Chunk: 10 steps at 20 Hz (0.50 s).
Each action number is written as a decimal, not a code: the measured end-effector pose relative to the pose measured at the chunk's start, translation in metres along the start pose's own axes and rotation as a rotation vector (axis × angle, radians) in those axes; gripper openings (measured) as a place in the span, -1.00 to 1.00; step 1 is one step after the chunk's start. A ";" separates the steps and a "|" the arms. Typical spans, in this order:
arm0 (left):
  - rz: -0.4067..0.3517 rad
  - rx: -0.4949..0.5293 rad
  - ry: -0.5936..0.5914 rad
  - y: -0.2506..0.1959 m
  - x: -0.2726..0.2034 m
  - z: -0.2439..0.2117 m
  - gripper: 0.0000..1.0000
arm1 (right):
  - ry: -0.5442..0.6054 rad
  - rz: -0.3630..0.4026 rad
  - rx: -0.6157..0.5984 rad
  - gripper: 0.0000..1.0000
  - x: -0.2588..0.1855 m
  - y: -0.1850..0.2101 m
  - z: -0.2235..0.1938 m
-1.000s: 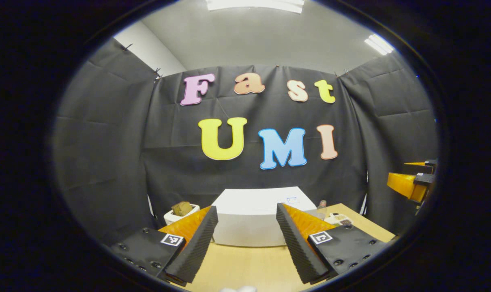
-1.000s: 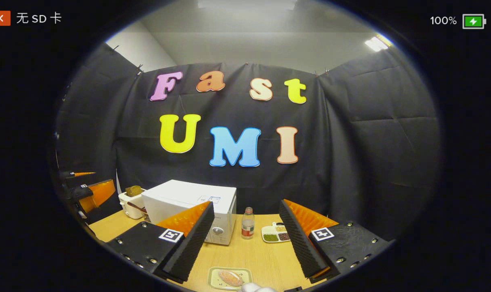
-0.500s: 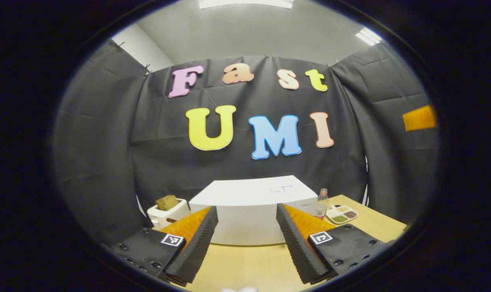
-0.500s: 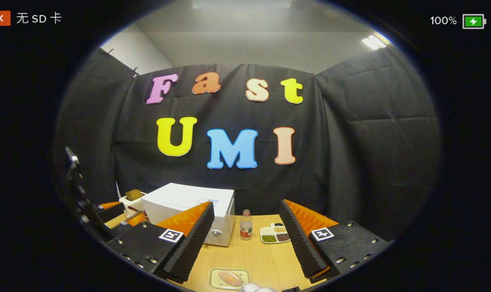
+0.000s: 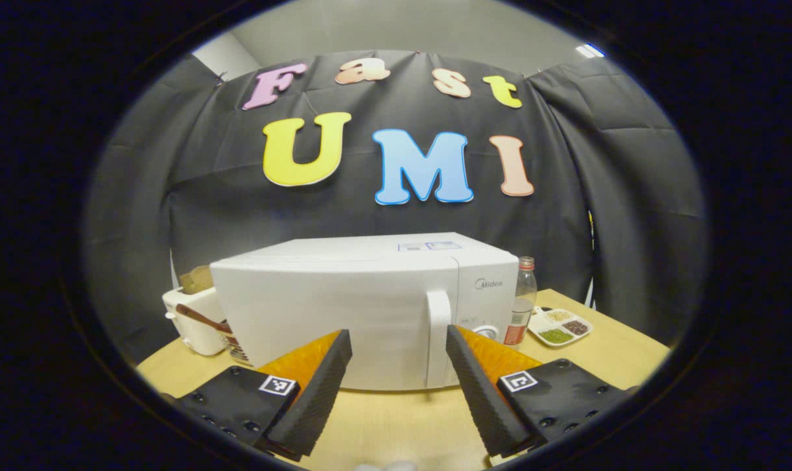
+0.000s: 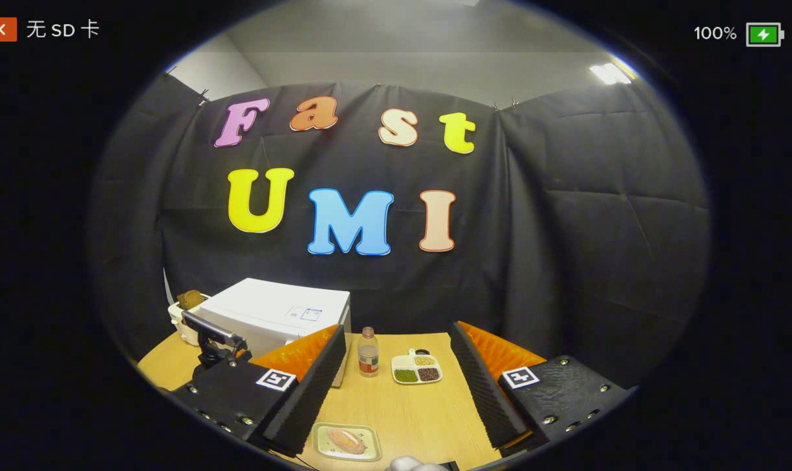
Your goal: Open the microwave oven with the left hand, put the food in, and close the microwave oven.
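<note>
Left gripper lined up on the microwave handle, door not yet opened.

The opening step is in hand: the microwave oven (image 5: 369, 307) stands shut toward the tabletop's (image 5: 396, 418) back edge, and the left gripper (image 5: 396, 356) faces its front with both fingers spread wide, holding and touching nothing. The white vertical door handle (image 5: 438, 337) sits just inside the right-hand finger in the left gripper view. My reading is that the next move calls for advancing until the fingers straddle the handle, closing on it, then pulling the door outward. The right gripper (image 6: 396, 363) hangs wide open and empty above the tabletop's front edge. The food (image 6: 345, 440) lies on a small plate (image 6: 324, 447) just below it. A bottle (image 6: 368, 352) and a divided dish (image 6: 416, 369) stand beside the oven.
</note>
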<state>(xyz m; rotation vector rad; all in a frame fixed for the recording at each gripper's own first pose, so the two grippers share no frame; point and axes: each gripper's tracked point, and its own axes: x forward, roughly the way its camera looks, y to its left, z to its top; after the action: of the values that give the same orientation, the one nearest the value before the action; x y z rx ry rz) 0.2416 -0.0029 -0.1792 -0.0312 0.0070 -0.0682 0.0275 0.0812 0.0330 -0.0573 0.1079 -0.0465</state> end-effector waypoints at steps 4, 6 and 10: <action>-0.007 0.011 0.023 -0.014 0.038 -0.021 0.92 | 0.035 -0.019 -0.012 0.97 0.008 -0.004 -0.007; -0.012 0.022 0.029 -0.022 0.048 -0.027 0.94 | 0.040 -0.036 -0.035 0.97 0.010 -0.009 -0.009; -0.040 0.016 0.038 -0.032 0.059 -0.035 0.79 | 0.056 -0.054 -0.036 0.98 0.012 -0.015 -0.016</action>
<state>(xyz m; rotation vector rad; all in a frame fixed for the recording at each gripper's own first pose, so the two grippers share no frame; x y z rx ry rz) 0.2981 -0.0396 -0.2135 -0.0144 0.0443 -0.1086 0.0372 0.0643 0.0169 -0.0944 0.1627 -0.0997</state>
